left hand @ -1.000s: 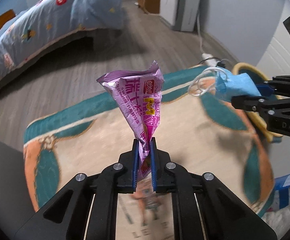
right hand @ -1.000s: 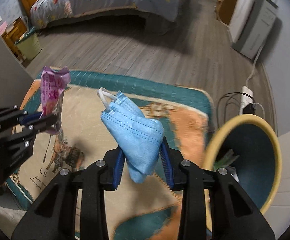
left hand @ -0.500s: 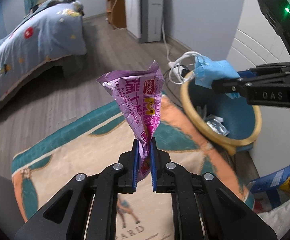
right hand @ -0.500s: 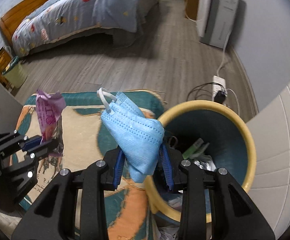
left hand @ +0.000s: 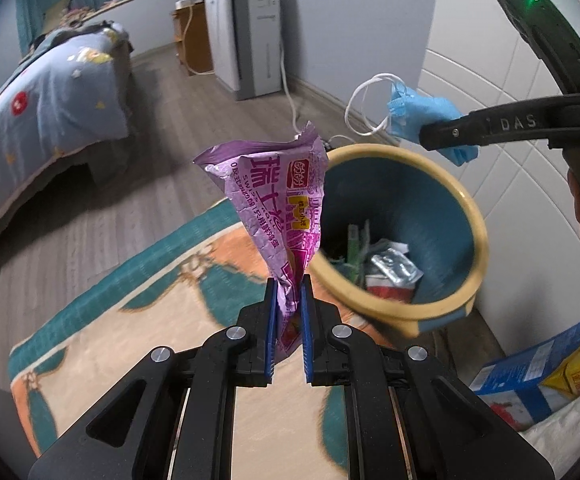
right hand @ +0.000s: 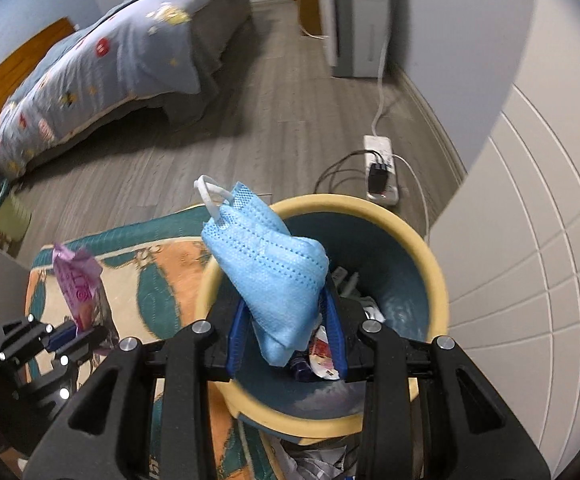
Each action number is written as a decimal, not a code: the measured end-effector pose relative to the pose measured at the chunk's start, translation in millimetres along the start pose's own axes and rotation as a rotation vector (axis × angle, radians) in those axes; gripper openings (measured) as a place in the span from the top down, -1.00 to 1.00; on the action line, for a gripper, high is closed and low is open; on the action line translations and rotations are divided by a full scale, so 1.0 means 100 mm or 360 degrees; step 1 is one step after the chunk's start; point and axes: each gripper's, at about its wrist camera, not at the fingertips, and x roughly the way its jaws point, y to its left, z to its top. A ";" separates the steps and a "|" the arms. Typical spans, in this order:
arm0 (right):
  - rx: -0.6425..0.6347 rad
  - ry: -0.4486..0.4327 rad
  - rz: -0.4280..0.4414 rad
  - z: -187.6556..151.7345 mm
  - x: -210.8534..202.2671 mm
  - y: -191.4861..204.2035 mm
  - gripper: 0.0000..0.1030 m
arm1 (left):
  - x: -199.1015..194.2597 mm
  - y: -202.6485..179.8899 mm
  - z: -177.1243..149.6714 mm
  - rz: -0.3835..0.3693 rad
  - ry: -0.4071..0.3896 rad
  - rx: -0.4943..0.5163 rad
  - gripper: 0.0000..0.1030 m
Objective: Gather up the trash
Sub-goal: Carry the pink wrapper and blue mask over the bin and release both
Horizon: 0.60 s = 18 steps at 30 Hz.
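My left gripper (left hand: 289, 292) is shut on a crumpled purple snack wrapper (left hand: 278, 200) and holds it upright just left of the bin. The bin (left hand: 477, 236) has a yellow rim, a teal inside and several pieces of trash at the bottom. My right gripper (right hand: 286, 312) is shut on a folded blue face mask (right hand: 270, 264) and holds it above the bin's opening (right hand: 441, 288). The mask also shows in the left wrist view (left hand: 421, 110), over the bin's far rim. The wrapper shows at the left of the right wrist view (right hand: 76, 280).
A patterned teal, orange and cream rug (left hand: 138, 320) lies on the grey wood floor. A bed (right hand: 110, 68) stands at the back left. A power strip with cables (right hand: 379, 168) lies behind the bin. A white cabinet (left hand: 250, 36) stands by the wall. A blue box (left hand: 529, 376) lies at the right.
Both grippers have moved right toward the bin with their loads. The mask is now over the bin's opening and the wrapper is beside its rim.
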 end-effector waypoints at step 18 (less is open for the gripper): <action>0.0163 0.0188 -0.0117 -0.26 0.24 -0.57 0.35 | 0.38 -0.70 0.22 -0.0180 0.0041 0.0197 0.78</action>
